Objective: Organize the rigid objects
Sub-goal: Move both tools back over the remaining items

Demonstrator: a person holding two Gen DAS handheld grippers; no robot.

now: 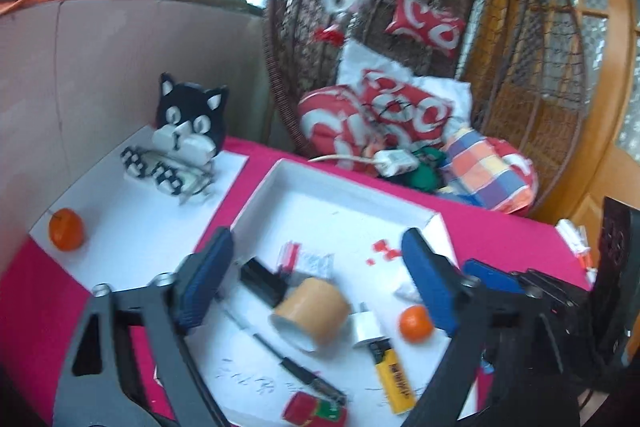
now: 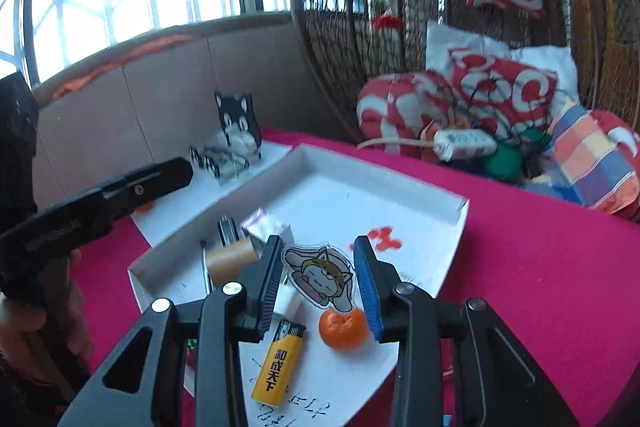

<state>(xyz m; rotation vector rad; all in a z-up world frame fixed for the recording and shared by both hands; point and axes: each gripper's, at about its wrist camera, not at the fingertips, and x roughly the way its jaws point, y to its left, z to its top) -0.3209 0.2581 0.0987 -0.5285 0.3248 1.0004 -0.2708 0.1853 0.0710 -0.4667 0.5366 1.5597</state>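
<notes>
A white tray on the pink table holds a tape roll, a white plug, a yellow lighter, an orange, a black pen and a black box. My left gripper is open and empty above them. In the right wrist view my right gripper is open over the tray, above a cartoon sticker, the orange and the lighter.
A white sheet to the left carries a black cat holder, glasses and a second orange. A cardboard wall stands behind. A wicker hanging chair with cushions sits beyond the table.
</notes>
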